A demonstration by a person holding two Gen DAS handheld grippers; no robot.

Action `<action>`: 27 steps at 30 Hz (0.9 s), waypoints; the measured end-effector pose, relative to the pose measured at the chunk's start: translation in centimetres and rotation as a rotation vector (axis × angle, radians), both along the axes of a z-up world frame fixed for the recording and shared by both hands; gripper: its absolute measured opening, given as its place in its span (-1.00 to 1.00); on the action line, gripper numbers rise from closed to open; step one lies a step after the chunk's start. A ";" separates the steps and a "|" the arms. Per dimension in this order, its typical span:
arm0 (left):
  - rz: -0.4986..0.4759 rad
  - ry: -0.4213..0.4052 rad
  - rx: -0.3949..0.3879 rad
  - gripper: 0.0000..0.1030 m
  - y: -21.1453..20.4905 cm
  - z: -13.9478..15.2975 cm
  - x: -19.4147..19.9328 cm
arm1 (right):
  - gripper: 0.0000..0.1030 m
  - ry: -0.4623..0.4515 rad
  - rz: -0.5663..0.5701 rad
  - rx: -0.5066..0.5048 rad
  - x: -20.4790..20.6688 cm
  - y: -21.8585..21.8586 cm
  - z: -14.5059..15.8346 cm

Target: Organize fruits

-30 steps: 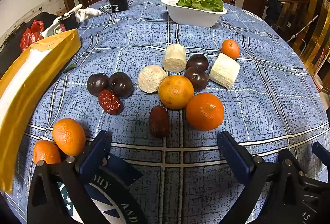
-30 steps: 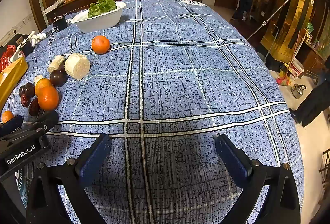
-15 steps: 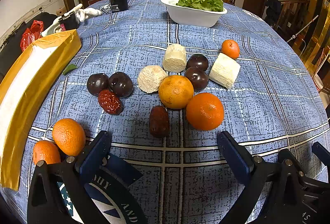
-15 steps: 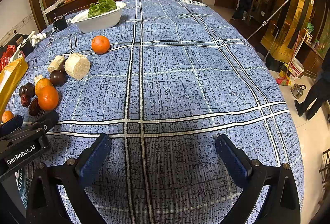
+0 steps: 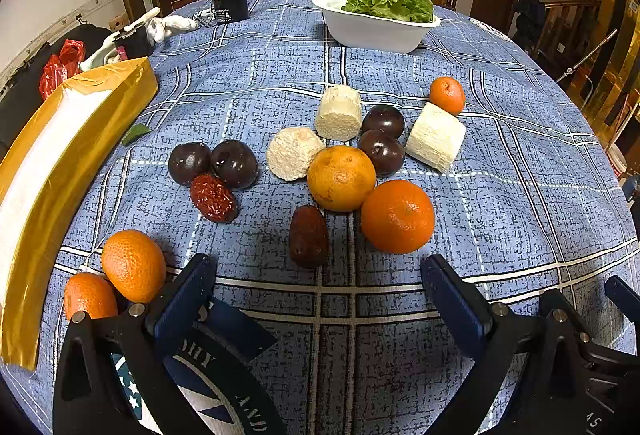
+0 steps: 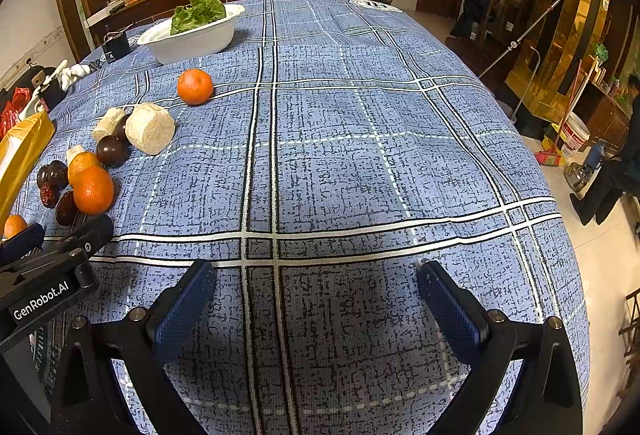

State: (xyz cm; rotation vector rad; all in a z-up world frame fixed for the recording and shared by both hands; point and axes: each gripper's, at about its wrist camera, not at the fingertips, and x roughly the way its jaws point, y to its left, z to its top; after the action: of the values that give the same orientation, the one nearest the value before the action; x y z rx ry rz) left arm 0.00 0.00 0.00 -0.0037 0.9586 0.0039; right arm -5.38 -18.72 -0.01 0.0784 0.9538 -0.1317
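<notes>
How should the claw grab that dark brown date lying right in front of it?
Grip the date across its narrow middle, coming straight down from above. It lies flat, its long axis pointing away from the left gripper, so the open jaws already line up with its slim sides. Bare cloth lies on both sides, though the orange nearly touches its far end.

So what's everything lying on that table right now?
Oranges: five, orange; two centre, one far right, two near left.
Plums: four, dark purple; two left, two centre.
Red dates: two, dark red, in front of the plums.
White chunks: three, cream, centre.
Bowl: one, white, holding green lettuce, far side.
Bag: one, yellow, left edge.
Tablecloth: blue plaid.
Left gripper: open, empty.
Right gripper: open, empty.
</notes>
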 end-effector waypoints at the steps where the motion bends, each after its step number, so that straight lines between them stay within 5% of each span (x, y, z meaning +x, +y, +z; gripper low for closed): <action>1: 0.000 0.000 0.000 0.99 0.0 0.0 0.0 | 1.00 0.000 0.000 0.000 0.0 0.0 0.0; 27: -0.147 0.055 -0.019 0.99 0.9 0.2 -0.5 | 1.00 0.000 -0.014 0.004 -0.1 -0.1 0.1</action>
State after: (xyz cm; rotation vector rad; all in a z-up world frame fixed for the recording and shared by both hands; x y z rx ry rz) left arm -0.49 0.87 0.23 0.0494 1.0124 -0.1409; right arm -5.44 -18.81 0.06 0.0886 0.9537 -0.1433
